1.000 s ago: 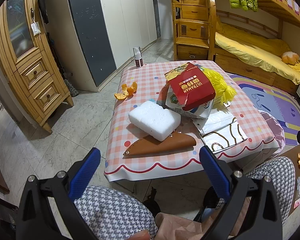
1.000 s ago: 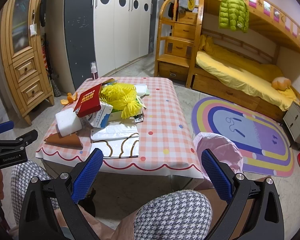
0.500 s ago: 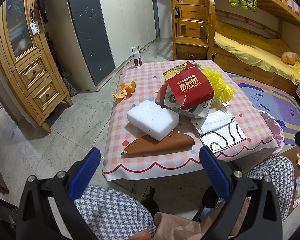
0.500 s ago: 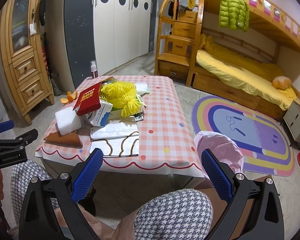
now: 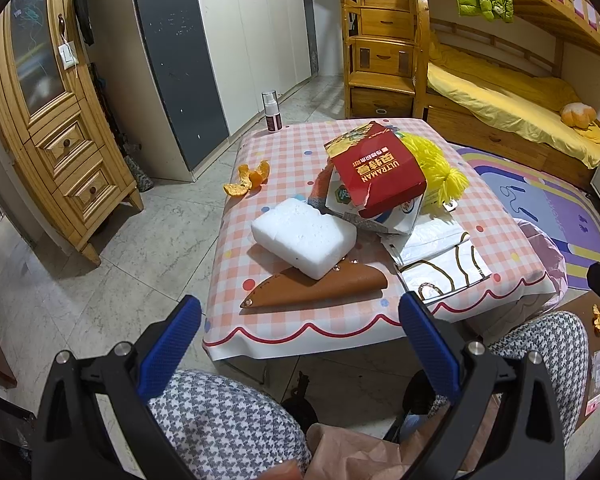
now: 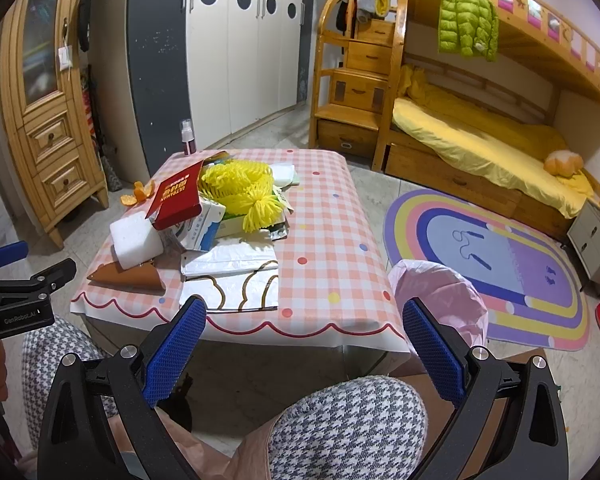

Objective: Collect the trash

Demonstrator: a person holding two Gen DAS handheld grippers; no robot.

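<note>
1. On the low table covered with a pink-and-white checked cloth (image 5: 284,152) lies the trash: we see a white block of foam (image 5: 305,236) toward the near left, resting partly on a brown leather-like flat pouch (image 5: 320,288) at the near edge.
2. Behind the foam, a red cardboard box printed "ULTRAMAN" (image 5: 378,172) leans on a white-and-blue carton (image 5: 396,220), with a yellow shredded pom-pom bundle (image 5: 436,164) just to its right.
3. Near right of the pile lie white plastic mailer bags with brown looping print (image 5: 444,268).
4. At the far left edge we note orange peel pieces (image 5: 248,178); a small spray bottle (image 5: 271,112) stands at the far corner.
5. Our left gripper (image 5: 300,344) hangs above houndstooth-clad knees, short of the table, its blue-padded jaws spread wide and empty.
6. Our right gripper (image 6: 304,344) likewise stands wide apart, holding nothing, near the table's near edge.
7. Right of the table stands a bin lined with a pink plastic bag (image 6: 440,292).
</note>
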